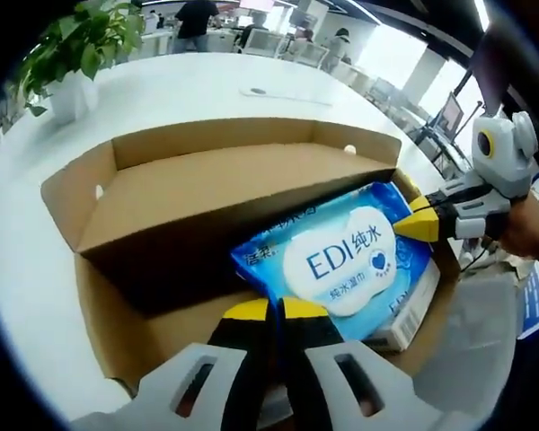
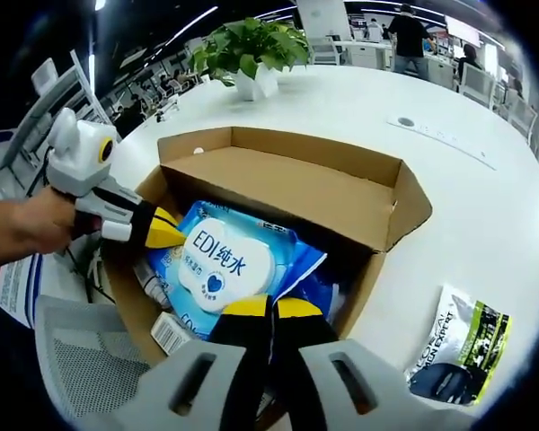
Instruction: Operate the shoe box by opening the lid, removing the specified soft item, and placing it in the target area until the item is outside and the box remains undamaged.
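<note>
An open brown cardboard shoe box [image 1: 90, 296] [image 2: 377, 180] stands on the white table with its lid flap folded back. Inside it lies a blue soft pack of wet wipes [image 1: 341, 256] [image 2: 220, 260] with a white label, tilted above other items. My left gripper [image 1: 269, 310] is shut, its yellow tips on the pack's near edge; in the right gripper view it [image 2: 166, 233] meets the pack's left side. My right gripper [image 2: 271, 308] is shut on the opposite edge, and the left gripper view shows it [image 1: 418, 224] at the pack's right side, held by a hand.
A white carton with a barcode [image 2: 171, 334] lies under the pack. A black-and-white pouch [image 2: 458, 346] lies on the round white table [image 2: 449, 117] right of the box. A potted plant [image 2: 251, 49] [image 1: 72, 54] stands behind. A grey mesh chair [image 2: 90, 359] is beside the table.
</note>
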`<state>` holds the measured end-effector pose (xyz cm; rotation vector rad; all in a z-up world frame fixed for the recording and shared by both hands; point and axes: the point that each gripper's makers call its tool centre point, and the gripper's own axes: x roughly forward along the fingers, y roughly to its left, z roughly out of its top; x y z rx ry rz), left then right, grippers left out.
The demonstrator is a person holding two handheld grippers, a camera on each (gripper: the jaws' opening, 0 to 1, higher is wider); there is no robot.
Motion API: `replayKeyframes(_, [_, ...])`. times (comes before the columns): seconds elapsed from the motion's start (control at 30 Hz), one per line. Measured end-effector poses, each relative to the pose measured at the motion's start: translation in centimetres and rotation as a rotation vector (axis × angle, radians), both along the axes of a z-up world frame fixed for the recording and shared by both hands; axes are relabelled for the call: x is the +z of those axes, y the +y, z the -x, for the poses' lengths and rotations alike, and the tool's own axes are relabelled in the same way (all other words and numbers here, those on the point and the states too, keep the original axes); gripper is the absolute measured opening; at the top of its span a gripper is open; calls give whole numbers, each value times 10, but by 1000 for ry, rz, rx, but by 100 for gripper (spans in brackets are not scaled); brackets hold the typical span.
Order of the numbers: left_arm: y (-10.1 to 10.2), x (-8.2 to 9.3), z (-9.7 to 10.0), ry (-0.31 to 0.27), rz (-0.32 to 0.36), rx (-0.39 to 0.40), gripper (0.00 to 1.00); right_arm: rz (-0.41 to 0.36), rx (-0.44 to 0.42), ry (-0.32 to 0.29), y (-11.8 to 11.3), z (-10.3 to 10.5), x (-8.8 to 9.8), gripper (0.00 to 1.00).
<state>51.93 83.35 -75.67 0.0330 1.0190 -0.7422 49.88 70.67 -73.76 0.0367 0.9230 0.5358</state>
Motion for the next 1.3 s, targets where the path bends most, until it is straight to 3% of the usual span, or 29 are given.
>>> replayKeyframes(0.53, [4,28,7,-15,31,16,0,-15,-13,-8,1,4,12,0])
replayKeyframes(1.03, [5,59,11,-56,51,7,0,-40,-37,-57,3,8,41,0])
replayKeyframes(1.3, [-3,77,16,-70,64,-9,0,-45,-67,-84,-7,14,56,0])
